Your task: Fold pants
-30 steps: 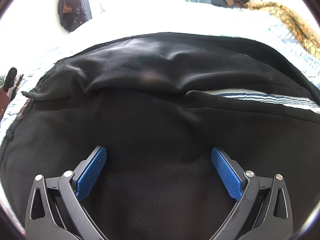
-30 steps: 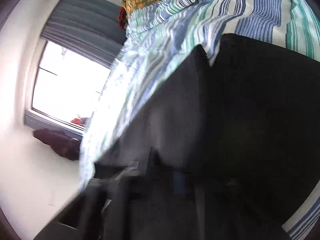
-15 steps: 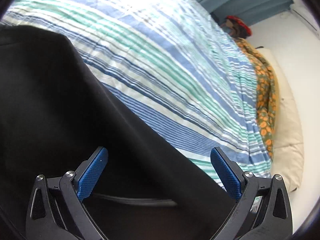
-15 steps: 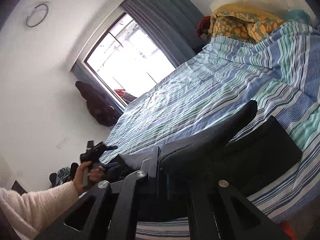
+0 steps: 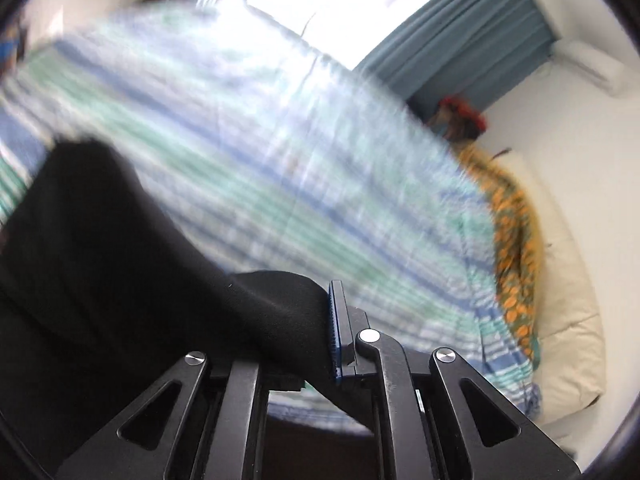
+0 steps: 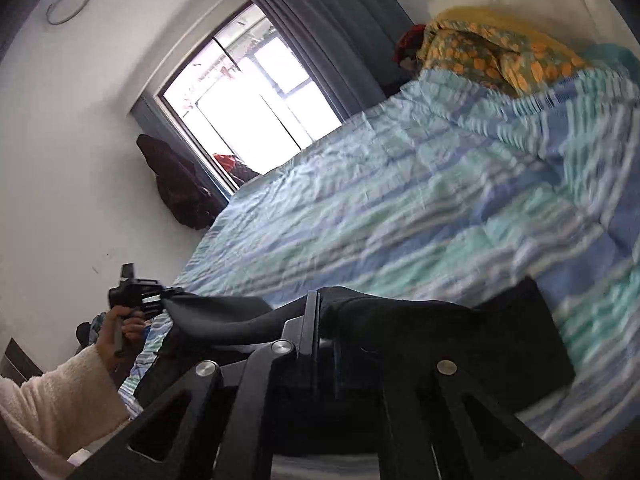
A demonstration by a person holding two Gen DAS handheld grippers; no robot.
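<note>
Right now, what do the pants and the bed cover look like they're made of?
Pants: black, matte, soft knit, probably fleece or jersey; they drape limply and show no sheen. Bed cover: thin woven cotton by the look, blue-green stripes, finely crinkled surface.

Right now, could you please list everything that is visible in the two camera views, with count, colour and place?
pants: one, black, partly on the bed, one edge lifted between both grippers.
bedspread: one, blue, green and white stripes, covering the bed.
blanket: one, yellow-orange pattern, at the far end of the bed.
pillow: one, cream, beside the blanket.
curtain: one, grey-blue, beside the window.
window: one, bright, far wall.
dark clothing: one heap, near the window.
sleeve: one, cream.
left hand-held gripper: one, black, blue pads, shut on pants.
right hand-held gripper: one, black, shut on pants.
</note>
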